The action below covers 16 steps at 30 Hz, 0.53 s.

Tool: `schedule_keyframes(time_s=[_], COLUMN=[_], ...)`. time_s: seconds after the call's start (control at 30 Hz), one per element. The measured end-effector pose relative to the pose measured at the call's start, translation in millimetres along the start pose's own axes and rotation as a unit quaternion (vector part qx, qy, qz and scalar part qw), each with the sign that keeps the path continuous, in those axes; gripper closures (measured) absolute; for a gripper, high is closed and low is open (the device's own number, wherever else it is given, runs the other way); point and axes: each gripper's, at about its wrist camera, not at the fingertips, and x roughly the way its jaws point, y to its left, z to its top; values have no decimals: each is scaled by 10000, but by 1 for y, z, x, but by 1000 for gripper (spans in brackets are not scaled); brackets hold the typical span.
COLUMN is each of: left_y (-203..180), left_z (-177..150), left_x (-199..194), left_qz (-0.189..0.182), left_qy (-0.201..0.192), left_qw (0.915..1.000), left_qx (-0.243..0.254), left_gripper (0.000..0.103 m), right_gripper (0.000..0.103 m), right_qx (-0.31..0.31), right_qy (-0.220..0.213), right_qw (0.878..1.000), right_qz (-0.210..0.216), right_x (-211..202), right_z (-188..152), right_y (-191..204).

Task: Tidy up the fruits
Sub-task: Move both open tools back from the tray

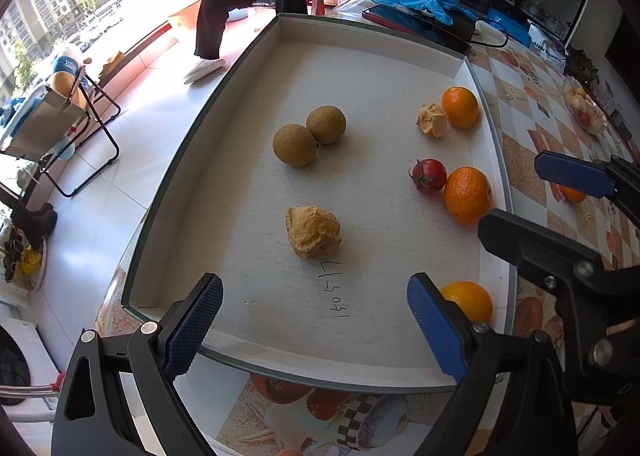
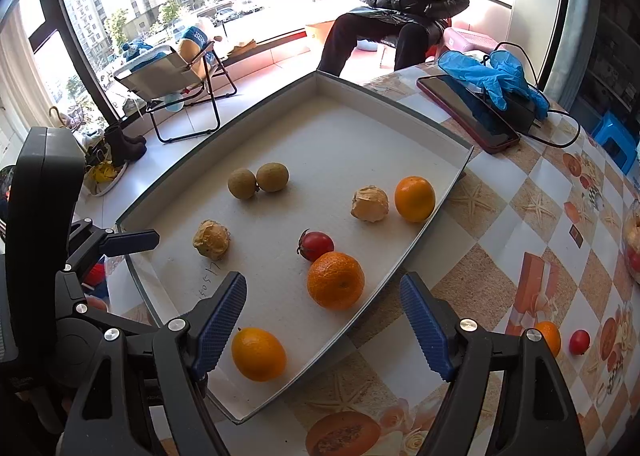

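**Left wrist and right wrist views: both tongs spread over the fruit tray**

From the left wrist view my left gripper [image 1: 316, 322] stands wide apart, its blue cross-hatched rubber pads holding nothing and hovering over the near rim of the tray [image 1: 256, 43]. Its right pad sits just beside a smooth orange [image 1: 470, 300] without a visible pinch.

My right gripper [image 2: 324, 322] is likewise spread and empty, one pad over the tray floor, the other over the table [image 2: 500, 207]. Between and just ahead of its pads lies a dimpled, rough-skinned tangerine [image 2: 336, 280], touching or nearly touching a glossy red tomato [image 2: 316, 245] with a green stem.

I see a shallow rectangular tray with dark outer walls and a white, grainy foam-like floor with handwriting on it. Two dull, round brownish-green fruits [image 2: 258, 179] sit touching each other. A crumpled tan husk-like fruit [image 2: 211, 239] lies alone; another [image 2: 370, 203] sits just beside a second smooth orange [image 2: 415, 198] near the right wall.

Outside the tray, on the glossy checkered tablecloth, a small orange [image 2: 549, 336] and a small red fruit [image 2: 579, 341] rest near each other.
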Motion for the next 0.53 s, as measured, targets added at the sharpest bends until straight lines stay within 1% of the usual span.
schedule_keyframes(time_s=[0.27,0.47,0.53], left_y=[1,-4,-7], left_z=[1,-2,-3], left_x=[0,-6,-9], left_qz=[-78,113,108], left_qy=[21,-150,-211], left_qw=[10000,9998,9997], left_qx=[-34,64,104], left_gripper=[8,8,8], right_gripper=[23,23,23], right_qx=[14,62,128], right_qy=[-7,-38,-73], right_qw=[10000,10000,9999], right_qz=[3,-6,-19], right_x=[-1,-5,-7], right_z=[0,-2,-5], right_y=[-1,-5,-8])
